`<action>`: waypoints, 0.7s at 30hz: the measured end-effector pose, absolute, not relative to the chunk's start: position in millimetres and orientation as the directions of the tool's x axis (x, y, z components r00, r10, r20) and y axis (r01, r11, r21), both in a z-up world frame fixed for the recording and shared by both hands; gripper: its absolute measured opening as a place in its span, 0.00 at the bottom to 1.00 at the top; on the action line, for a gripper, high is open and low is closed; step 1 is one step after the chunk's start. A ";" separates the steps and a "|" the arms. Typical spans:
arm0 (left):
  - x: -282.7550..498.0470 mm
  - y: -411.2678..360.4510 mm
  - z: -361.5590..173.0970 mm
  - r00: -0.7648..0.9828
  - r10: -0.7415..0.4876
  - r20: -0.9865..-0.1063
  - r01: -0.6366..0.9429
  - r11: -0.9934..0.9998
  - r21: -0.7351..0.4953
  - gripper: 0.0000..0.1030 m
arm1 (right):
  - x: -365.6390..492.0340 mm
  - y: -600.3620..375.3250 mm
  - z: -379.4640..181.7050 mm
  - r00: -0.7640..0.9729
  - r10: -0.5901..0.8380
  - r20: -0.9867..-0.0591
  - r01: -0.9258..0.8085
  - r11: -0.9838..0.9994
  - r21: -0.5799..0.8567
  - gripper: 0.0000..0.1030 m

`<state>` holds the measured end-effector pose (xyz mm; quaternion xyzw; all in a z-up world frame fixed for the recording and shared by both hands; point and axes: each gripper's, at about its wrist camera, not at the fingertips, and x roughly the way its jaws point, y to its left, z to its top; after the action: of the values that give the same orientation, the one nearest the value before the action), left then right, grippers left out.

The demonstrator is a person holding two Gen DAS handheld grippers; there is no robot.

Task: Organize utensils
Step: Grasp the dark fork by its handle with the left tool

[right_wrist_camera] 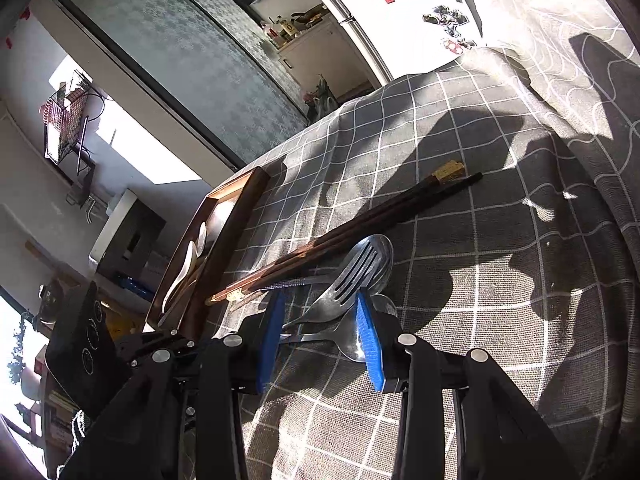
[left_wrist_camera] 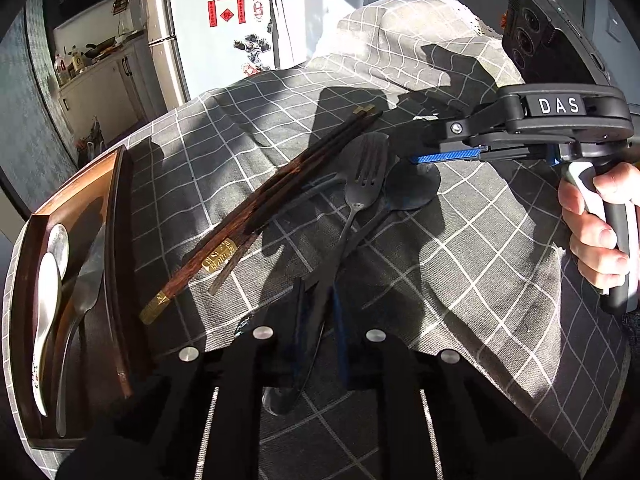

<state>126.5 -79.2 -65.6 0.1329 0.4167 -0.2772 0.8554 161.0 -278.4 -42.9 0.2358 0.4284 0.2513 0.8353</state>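
Observation:
Dark wooden chopsticks (left_wrist_camera: pixel 256 216) with gold bands, a metal fork (left_wrist_camera: pixel 362 184) and a metal spoon (left_wrist_camera: pixel 412 190) lie piled on the checked cloth. My left gripper (left_wrist_camera: pixel 318 320) is narrowly closed around a dark utensil handle (left_wrist_camera: pixel 320 312) that runs from the pile toward the camera. My right gripper (right_wrist_camera: pixel 324 332) is open, its blue pads (right_wrist_camera: pixel 370 344) either side of the fork (right_wrist_camera: pixel 352 276) and spoon bowl (right_wrist_camera: pixel 352 340). It shows in the left wrist view (left_wrist_camera: pixel 444 156) just above the spoon. The chopsticks (right_wrist_camera: pixel 360 232) lie beyond it.
A brown wooden tray (left_wrist_camera: pixel 116 248) at the table's left edge holds a white ceramic spoon (left_wrist_camera: pixel 46 320) and metal spoons (left_wrist_camera: pixel 58 240). It also shows in the right wrist view (right_wrist_camera: pixel 224 240). A fridge (left_wrist_camera: pixel 208 28) and kitchen counter stand behind. The cloth bunches up at the far side.

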 end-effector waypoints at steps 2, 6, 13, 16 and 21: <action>128.8 -75.1 -65.2 0.490 -0.376 -0.786 0.571 0.820 -0.037 0.14 | 164.0 -271.8 -42.4 0.495 0.634 -0.595 -0.210 0.751 0.626 0.36; 131.8 -65.1 -64.3 0.485 -0.403 -0.776 0.536 0.838 -0.100 0.13 | 173.3 -261.3 -40.7 0.517 0.582 -0.628 -0.187 0.793 0.580 0.36; 125.4 -62.0 -62.2 0.479 -0.430 -0.765 0.543 0.830 -0.126 0.11 | 193.8 -258.7 -46.1 0.536 0.551 -0.640 -0.152 0.809 0.568 0.36; 124.3 -64.5 -62.9 0.482 -0.425 -0.766 0.548 0.828 -0.115 0.11 | 201.0 -255.4 -47.7 0.536 0.543 -0.646 -0.155 0.816 0.557 0.36; 125.8 -64.1 -64.0 0.479 -0.432 -0.764 0.551 0.826 -0.122 0.11 | 210.0 -249.4 -58.7 0.519 0.535 -0.667 -0.164 0.828 0.536 0.32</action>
<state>125.8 -64.1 -64.0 0.0700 0.4223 -0.2868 0.8571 210.0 -249.5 -58.7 0.2082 0.4450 0.2065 0.8462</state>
